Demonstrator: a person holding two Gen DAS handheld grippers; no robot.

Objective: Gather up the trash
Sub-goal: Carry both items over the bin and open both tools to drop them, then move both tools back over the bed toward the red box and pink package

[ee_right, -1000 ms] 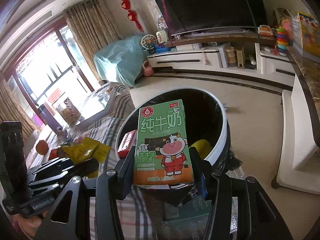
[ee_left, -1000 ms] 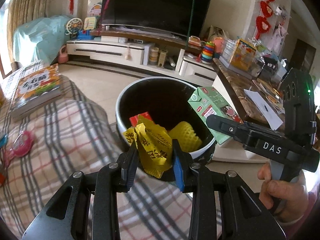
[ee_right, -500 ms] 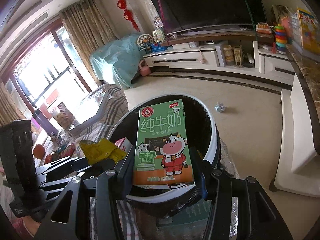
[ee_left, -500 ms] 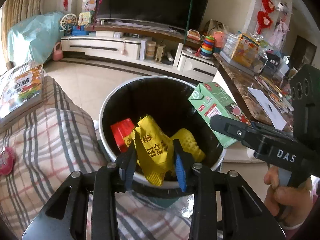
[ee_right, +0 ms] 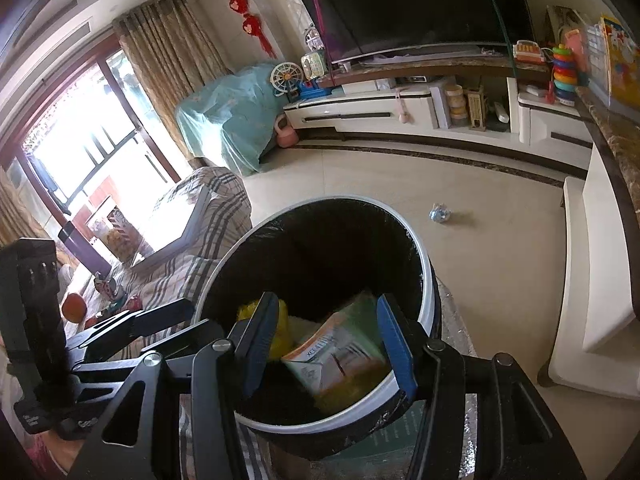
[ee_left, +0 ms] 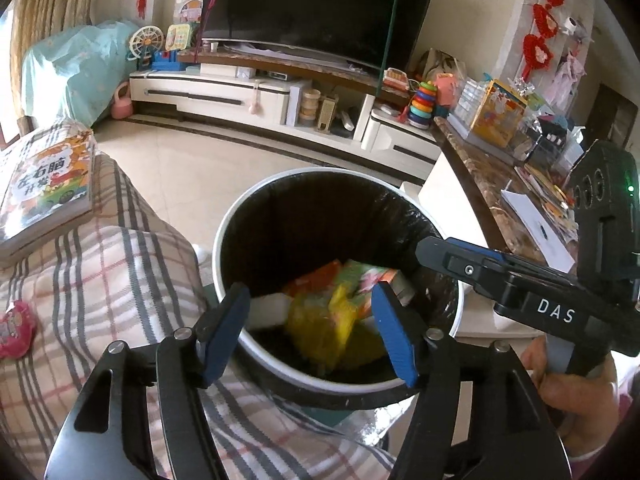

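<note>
Hovering over the bin (ee_left: 224, 240): left gripper (ee_left: 312, 332), jaws just opened, empty; right gripper (ee_right: 324, 344) likewise released. Wrapper (ee_left: 320, 328) and carton (ee_right: 336, 356) lay inside, below both.

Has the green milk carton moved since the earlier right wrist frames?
Yes. The milk carton has left the right gripper, whose jaws now stand empty, and dropped below the white rim of the trash bin, lying tilted among the trash inside.
</note>
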